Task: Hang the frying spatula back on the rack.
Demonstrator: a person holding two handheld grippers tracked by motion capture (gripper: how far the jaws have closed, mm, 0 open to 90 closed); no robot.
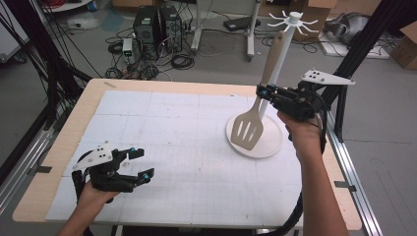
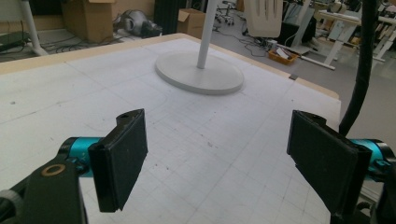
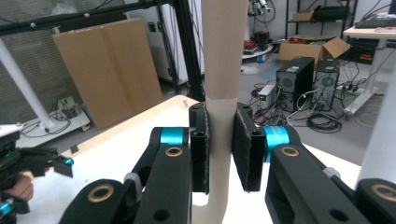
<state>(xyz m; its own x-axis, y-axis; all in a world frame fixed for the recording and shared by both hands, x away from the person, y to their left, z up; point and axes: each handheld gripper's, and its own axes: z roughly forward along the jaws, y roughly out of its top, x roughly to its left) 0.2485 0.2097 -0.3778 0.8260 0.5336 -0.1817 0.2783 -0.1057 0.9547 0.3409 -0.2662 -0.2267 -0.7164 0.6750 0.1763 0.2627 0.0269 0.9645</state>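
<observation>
Now, your count: one spatula, one white stand, two grippers.
Right gripper: clenched on the spatula's handle; in the right gripper view both black pads press flat on the beige handle, one on each side.
Spatula: one, beige, slotted blade down, handle up and leaning toward the stand's top; you hold it off the table, its blade hanging over the stand's round base.
Stand: one, a round white base on the table's right part, one thin pole, one ring of short hooks at the top.
Left gripper: released, jaws wide apart with nothing between them, low over the white mat near the table's front left, well apart from the stand.
Left gripper view: two black pads with bare mat between, the stand's base farther off.
Mat: one, gridded, covering most of the wooden table.
</observation>
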